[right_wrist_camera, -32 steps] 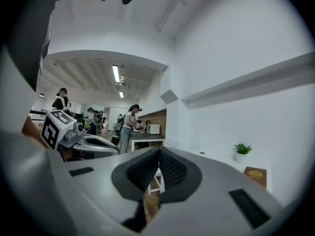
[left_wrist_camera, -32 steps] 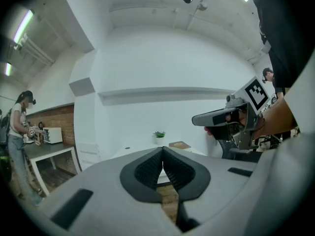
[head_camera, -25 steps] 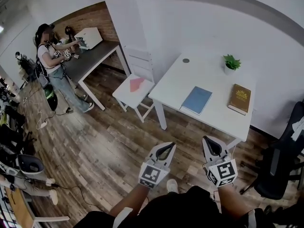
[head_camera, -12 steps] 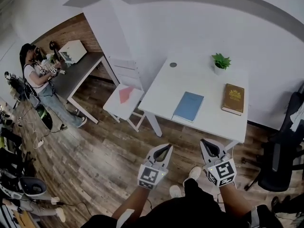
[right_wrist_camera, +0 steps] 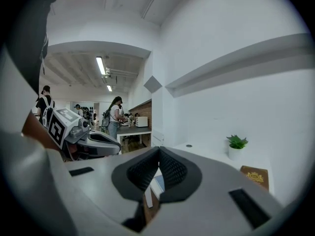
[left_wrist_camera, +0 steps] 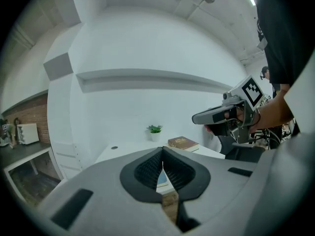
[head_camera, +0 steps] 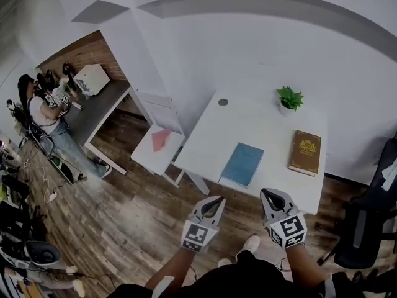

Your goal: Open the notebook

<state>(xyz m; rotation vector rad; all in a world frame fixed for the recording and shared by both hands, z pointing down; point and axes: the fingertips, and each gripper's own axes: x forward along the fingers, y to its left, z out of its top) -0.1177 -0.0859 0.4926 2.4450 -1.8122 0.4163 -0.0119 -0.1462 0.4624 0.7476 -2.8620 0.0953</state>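
Note:
A blue notebook [head_camera: 242, 164] lies closed near the front edge of the white table [head_camera: 260, 126]; a sliver of it shows between the jaws in the left gripper view [left_wrist_camera: 162, 180] and the right gripper view [right_wrist_camera: 157, 183]. My left gripper [head_camera: 215, 201] [left_wrist_camera: 163, 151] is shut and empty, over the floor just short of the table's front edge. My right gripper [head_camera: 268, 195] [right_wrist_camera: 158, 149] is beside it, jaws together, holding nothing. Neither touches the notebook.
A brown book [head_camera: 306, 152] lies at the table's right, with a small potted plant [head_camera: 288, 99] behind it and a round disc [head_camera: 223, 102] at the back. A white chair [head_camera: 160, 139] stands left of the table, a black office chair [head_camera: 366, 222] right. A person [head_camera: 37, 104] stands by a grey desk [head_camera: 99, 107].
Both grippers have moved toward the table with their jaws still together. The table and notebook now sit closer and lower in the head view.

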